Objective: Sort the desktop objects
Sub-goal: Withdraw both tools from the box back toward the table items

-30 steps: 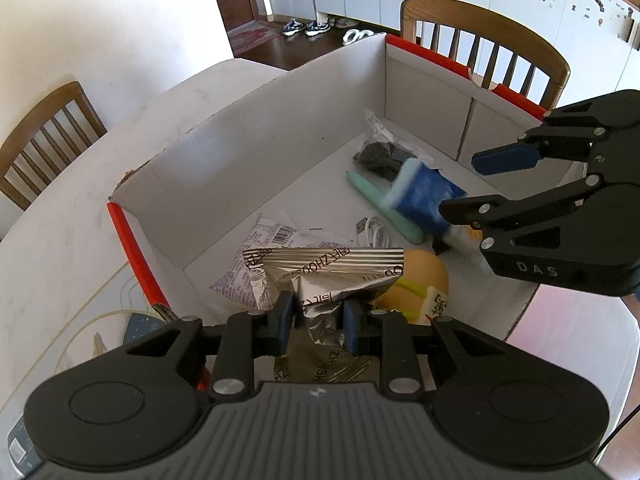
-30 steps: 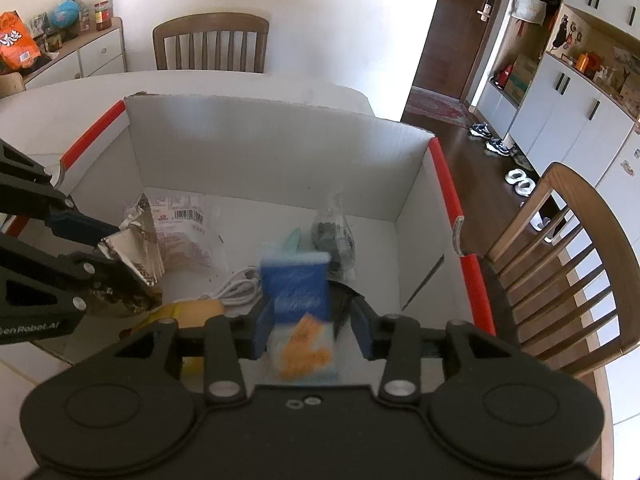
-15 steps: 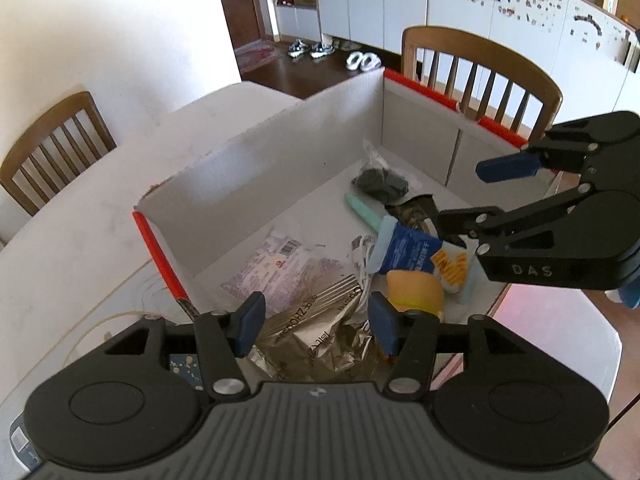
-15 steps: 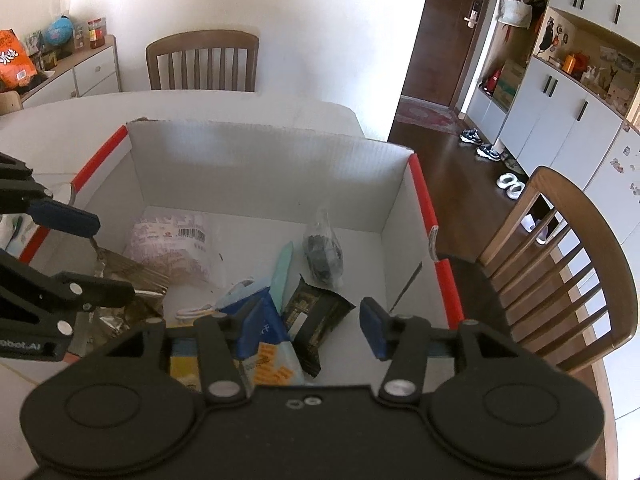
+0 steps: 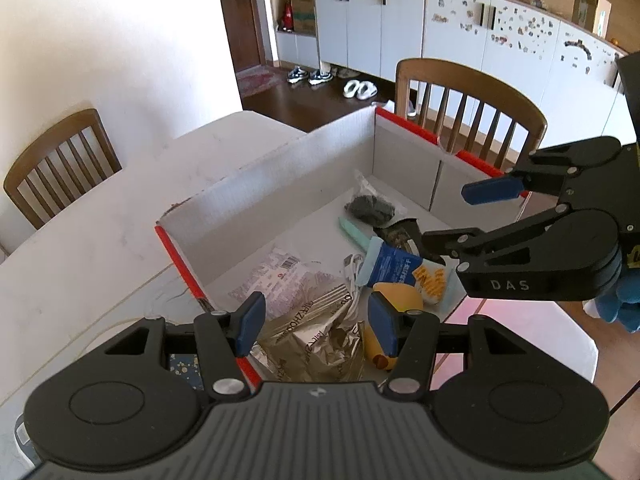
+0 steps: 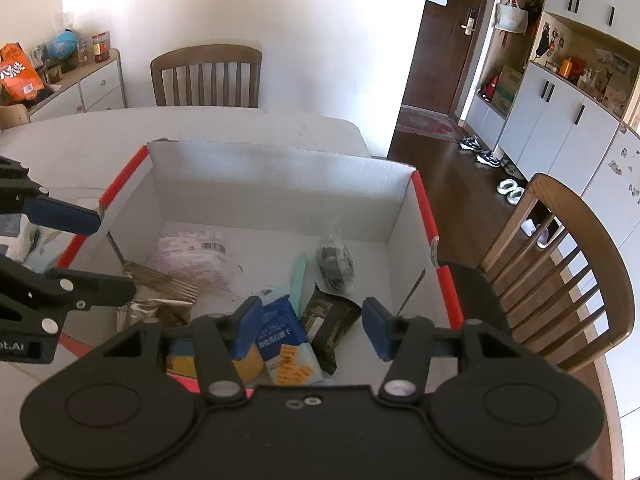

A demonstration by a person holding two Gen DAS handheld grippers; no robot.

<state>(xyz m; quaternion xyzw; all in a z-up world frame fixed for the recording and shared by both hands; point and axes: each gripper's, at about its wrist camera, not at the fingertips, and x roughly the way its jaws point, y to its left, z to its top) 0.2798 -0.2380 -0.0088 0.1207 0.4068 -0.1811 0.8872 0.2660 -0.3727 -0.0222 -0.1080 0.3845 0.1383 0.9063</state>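
1. One cardboard box [image 5: 256, 196] with red-taped rims sits on a white table [image 5: 80, 264], and two wooden chairs stand at the table's edges: one [image 5: 60, 164] at the far left side, one [image 5: 468, 104] behind the box's far right corner.
2. Two grippers hang over the box's near edge. The left gripper [image 5: 316, 324] has its jaws parted with nothing pressed between the pads; the right gripper [image 6: 310, 330] likewise has just been spreading its jaws and holds nothing.
3. One crumpled silver foil packet [image 5: 316, 340] lies in the box's near left corner, directly under the left gripper and apart from its pads.
4. One blue snack packet [image 6: 284, 340] lies at the near edge, below the right gripper and closer to its left pad, partly over one yellow object [image 5: 396, 300].
5. One dark wrapper [image 6: 328, 324] lies just beside the blue packet, between the right gripper's pads but lower down.
6. One pink-printed plastic bag [image 6: 196, 256] lies toward the left wall, one mint-green stick [image 6: 298, 280] and one clear bag of dark contents [image 6: 334, 264] mid-floor, one white cable [image 5: 352, 268] near the yellow object.
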